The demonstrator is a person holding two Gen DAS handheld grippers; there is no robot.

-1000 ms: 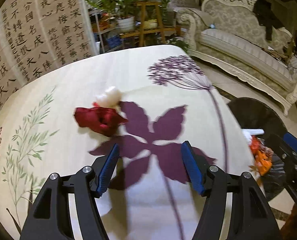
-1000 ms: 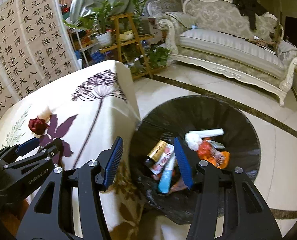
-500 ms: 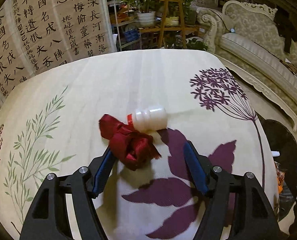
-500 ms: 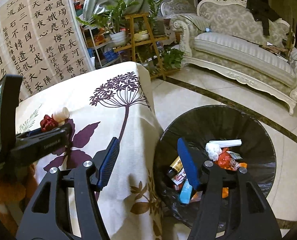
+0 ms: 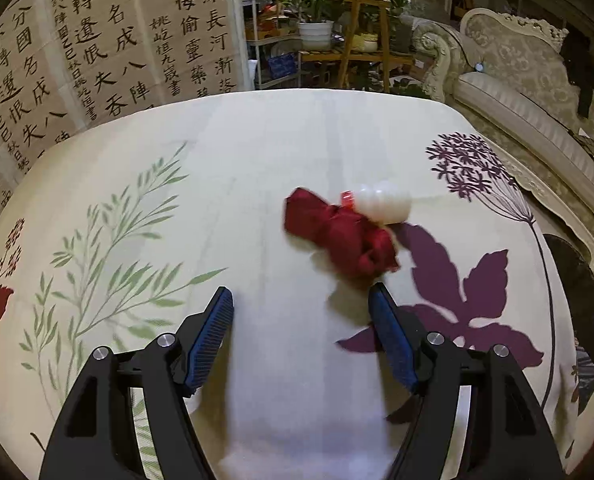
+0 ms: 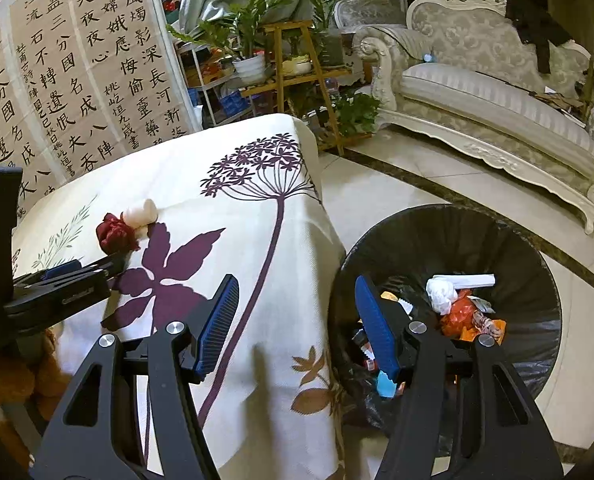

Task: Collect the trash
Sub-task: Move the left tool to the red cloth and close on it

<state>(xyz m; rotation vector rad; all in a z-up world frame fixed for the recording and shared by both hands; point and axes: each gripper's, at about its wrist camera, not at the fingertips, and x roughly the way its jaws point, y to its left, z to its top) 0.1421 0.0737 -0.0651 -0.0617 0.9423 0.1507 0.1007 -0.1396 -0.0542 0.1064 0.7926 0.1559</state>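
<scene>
A crumpled red wrapper [image 5: 343, 238] lies on the cream floral tablecloth [image 5: 177, 200], touching a small white bottle with a red cap [image 5: 381, 202] on its side behind it. My left gripper [image 5: 301, 300] is open over the cloth, nothing between its fingers; its right fingertip sits just short of the wrapper. In the right wrist view the red wrapper [image 6: 115, 232] and the white bottle [image 6: 140, 212] lie far left beyond the left gripper [image 6: 97, 266]. My right gripper [image 6: 297, 292] is open and empty above the table's edge, next to the black-lined trash bin [image 6: 449, 240].
The bin holds several wrappers, tubes and a white wad [image 6: 441, 294]. A calligraphy screen [image 5: 97, 40] stands behind the table. Wooden plant stands [image 6: 293, 64] and an ornate sofa [image 6: 497, 96] lie beyond on the tiled floor [image 6: 377, 184].
The left gripper has swung left over the table, bringing the wrapper and bottle from far left to ahead on the right. The right view shifted left, and both grippers' jaws widened a little.
</scene>
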